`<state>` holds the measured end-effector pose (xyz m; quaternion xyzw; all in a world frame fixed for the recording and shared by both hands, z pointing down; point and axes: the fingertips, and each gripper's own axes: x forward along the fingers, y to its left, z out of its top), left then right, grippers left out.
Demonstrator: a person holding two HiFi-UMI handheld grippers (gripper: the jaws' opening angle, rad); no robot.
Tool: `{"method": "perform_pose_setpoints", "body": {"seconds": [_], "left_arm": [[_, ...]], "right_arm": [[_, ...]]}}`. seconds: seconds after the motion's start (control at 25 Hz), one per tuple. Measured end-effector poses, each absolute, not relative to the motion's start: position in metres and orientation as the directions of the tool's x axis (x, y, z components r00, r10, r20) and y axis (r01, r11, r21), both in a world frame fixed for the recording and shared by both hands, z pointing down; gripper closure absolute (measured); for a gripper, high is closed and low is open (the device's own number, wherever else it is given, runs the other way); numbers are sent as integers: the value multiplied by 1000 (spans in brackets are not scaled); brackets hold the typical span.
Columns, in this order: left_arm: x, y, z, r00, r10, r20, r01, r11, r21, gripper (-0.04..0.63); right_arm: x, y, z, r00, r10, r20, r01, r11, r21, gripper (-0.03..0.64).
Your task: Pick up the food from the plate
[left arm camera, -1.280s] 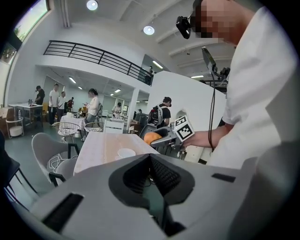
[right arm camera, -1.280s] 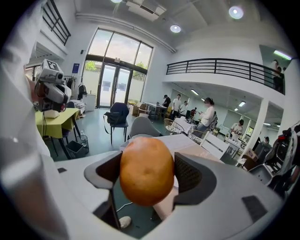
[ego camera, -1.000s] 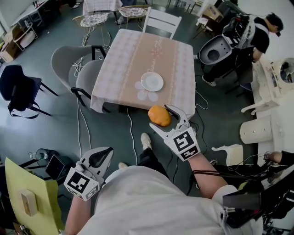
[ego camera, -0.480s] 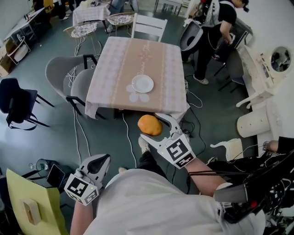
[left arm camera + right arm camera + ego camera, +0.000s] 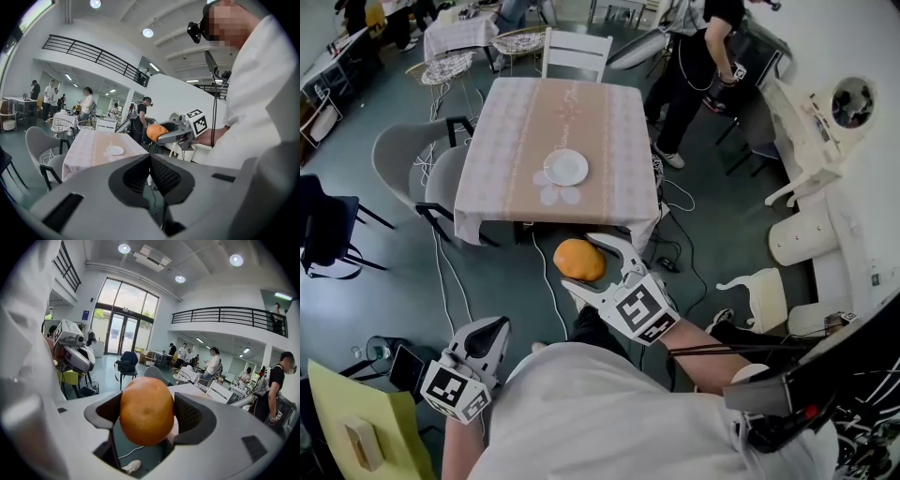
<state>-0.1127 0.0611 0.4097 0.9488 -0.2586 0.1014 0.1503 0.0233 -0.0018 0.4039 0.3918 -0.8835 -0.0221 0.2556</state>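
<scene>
"Two grippers out, but only one is carrying anything, right?"

"Right. The right gripper (image 5: 581,262) is clamping its jaws on the orange (image 5: 146,410), with one ribbed pad pressing against each side."

"How is the fruit looking?"

"It is showing up round, a little taller than wide. The skin is deep orange, matte and faintly dimpled, and it is glowing slightly paler along the top. It is filling the whole gap between the jaws and bulging out above them."

"Where is it hanging?"

"It is hovering over the grey floor (image 5: 502,281), just off the near edge of the table (image 5: 581,112), out in front of the person. The white plate (image 5: 566,167) is sitting near the middle of that table, well apart from the fruit."

"And the other one?"

"The left gripper (image 5: 491,328) is hanging low at the person's left side, well away from the table. Its jaws are pressing together with nothing between them."
</scene>
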Motion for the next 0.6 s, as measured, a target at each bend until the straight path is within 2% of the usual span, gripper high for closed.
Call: {"method": "perform_pose_setpoints", "body": {"seconds": [0.6], "left_arm": [[-108, 61, 406, 851, -451, 269, -510, -833, 216, 586]], "right_arm": [[20, 2, 401, -573, -690, 443, -659, 709, 252, 259]]}}
